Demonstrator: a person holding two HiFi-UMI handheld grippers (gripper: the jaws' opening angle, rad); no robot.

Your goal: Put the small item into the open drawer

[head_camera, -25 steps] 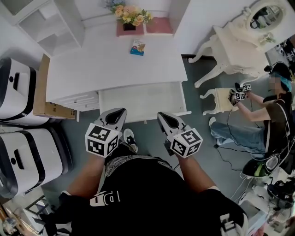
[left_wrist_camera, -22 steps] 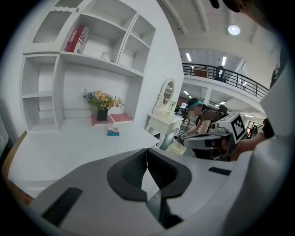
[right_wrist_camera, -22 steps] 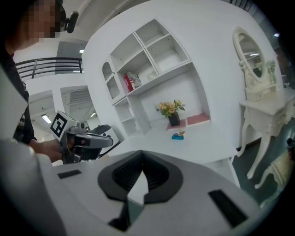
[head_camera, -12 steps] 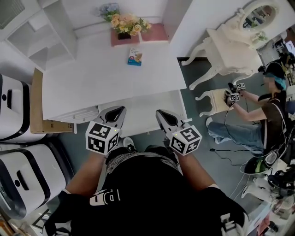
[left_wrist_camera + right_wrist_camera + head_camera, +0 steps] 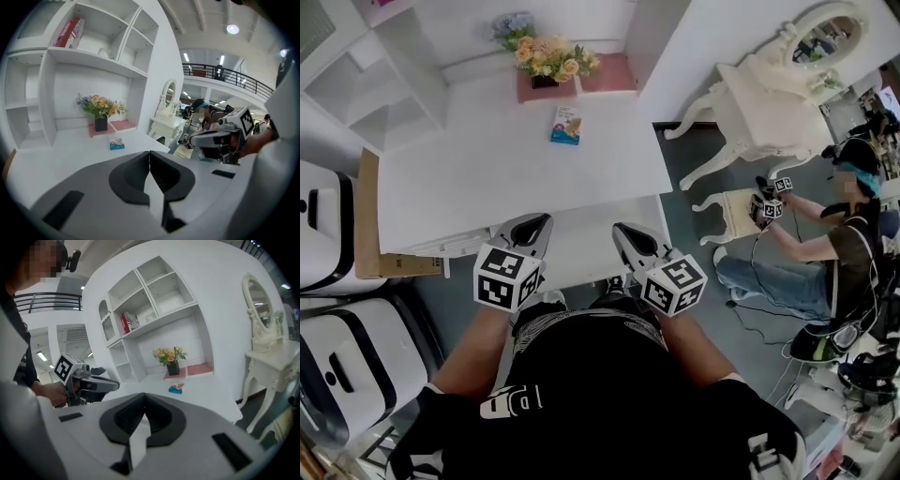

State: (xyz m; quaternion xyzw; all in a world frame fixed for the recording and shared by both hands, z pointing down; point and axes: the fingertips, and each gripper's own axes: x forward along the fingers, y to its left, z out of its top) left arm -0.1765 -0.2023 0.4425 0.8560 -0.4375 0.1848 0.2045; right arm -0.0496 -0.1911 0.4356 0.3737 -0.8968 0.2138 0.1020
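left gripper (image 5: 533, 228) and right gripper (image 5: 629, 236) are hovering clenched, empty, over the open drawer (image 5: 581, 251); opening 1 wide before reaching the far blue packet (image 5: 566, 125) looks wise.

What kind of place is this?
Probably a mock bedroom set inside a big hall, used for recording: white desk with shelves, ornate dressing table, a railed balcony overhead, and a second person holding marker cubes.
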